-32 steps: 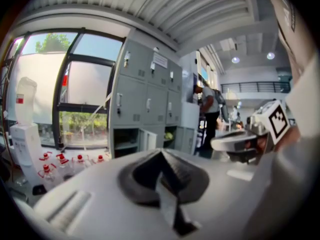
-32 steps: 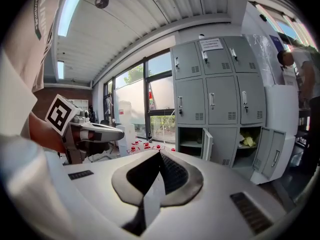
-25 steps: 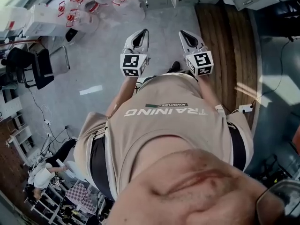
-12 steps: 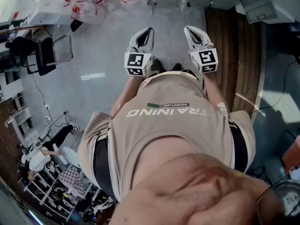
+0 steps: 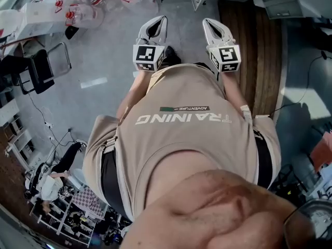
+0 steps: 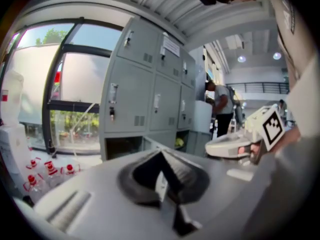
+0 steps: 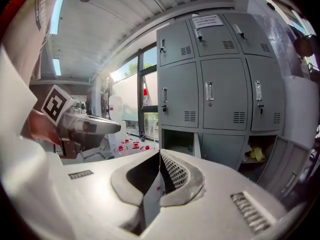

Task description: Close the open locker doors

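The grey lockers (image 7: pixel 220 94) stand ahead of me, several steps away. In the bottom row one compartment (image 7: pixel 177 140) at the left stands open, its door (image 7: pixel 196 145) swung out. A second compartment (image 7: pixel 257 154) at the right holds something yellow, and its door (image 7: pixel 287 169) hangs open. The left gripper view shows the same lockers (image 6: pixel 150 94) from the side. My left gripper (image 5: pixel 162 18) and right gripper (image 5: pixel 206 21) are held out side by side at chest height, both shut with nothing in them. Neither is near a door.
Several water bottles with red caps (image 5: pixel 83 4) sit on the floor at the left by a window. A black chair (image 5: pixel 44 69) stands further left. A wooden strip (image 5: pixel 254 45) runs along the right. Another person (image 6: pixel 220 109) stands at the lockers' far end.
The floor has slid past under me as I walk toward the lockers. Both grippers stay shut and side by side, slightly higher in the head view.
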Available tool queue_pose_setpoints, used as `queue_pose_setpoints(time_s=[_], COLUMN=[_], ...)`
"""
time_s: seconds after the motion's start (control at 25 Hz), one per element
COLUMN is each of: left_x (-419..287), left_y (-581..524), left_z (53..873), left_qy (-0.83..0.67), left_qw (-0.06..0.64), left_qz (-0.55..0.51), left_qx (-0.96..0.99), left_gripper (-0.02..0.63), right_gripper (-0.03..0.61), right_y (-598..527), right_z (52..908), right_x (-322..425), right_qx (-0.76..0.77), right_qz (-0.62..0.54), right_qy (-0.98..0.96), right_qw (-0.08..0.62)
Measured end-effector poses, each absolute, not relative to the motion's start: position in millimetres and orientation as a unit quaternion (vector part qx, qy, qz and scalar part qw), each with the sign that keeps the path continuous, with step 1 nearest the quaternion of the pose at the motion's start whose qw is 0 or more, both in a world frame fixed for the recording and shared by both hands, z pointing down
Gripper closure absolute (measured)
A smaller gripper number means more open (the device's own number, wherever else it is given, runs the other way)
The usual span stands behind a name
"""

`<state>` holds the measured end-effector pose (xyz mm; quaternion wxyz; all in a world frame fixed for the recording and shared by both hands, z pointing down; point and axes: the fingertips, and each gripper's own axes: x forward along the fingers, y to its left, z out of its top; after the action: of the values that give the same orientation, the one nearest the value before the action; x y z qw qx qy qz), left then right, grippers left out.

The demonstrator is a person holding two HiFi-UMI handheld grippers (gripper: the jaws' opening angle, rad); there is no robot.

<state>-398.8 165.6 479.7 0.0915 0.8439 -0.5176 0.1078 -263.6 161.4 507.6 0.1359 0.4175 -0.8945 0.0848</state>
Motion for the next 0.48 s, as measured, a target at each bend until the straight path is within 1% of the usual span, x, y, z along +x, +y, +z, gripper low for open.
queue_pose_setpoints(time_s=[0.12, 0.28, 0.48], left_x=[-396, -395, -401], left_y=[143, 131, 100], left_z=[476, 491, 505], left_qy=[-0.494, -0.460, -0.447], left_qw=[0.081, 0.095, 0.099], left_qz=[0.104, 0.105, 0.117], left_qx=[0.859, 0.876, 0.881], left_gripper=[0.618, 0.618, 0.618], right_gripper=[0.563, 0.563, 0.563], right_y=[141, 114, 81], right_z=[517, 524, 530], right_x=[-263, -266, -268], right_qx=[0.437, 0.481, 0.502], right_qz=[0.095, 0.129, 0.133], right_qy=[-0.882, -0.857, -0.845], right_qw=[0.146, 0.132, 0.131])
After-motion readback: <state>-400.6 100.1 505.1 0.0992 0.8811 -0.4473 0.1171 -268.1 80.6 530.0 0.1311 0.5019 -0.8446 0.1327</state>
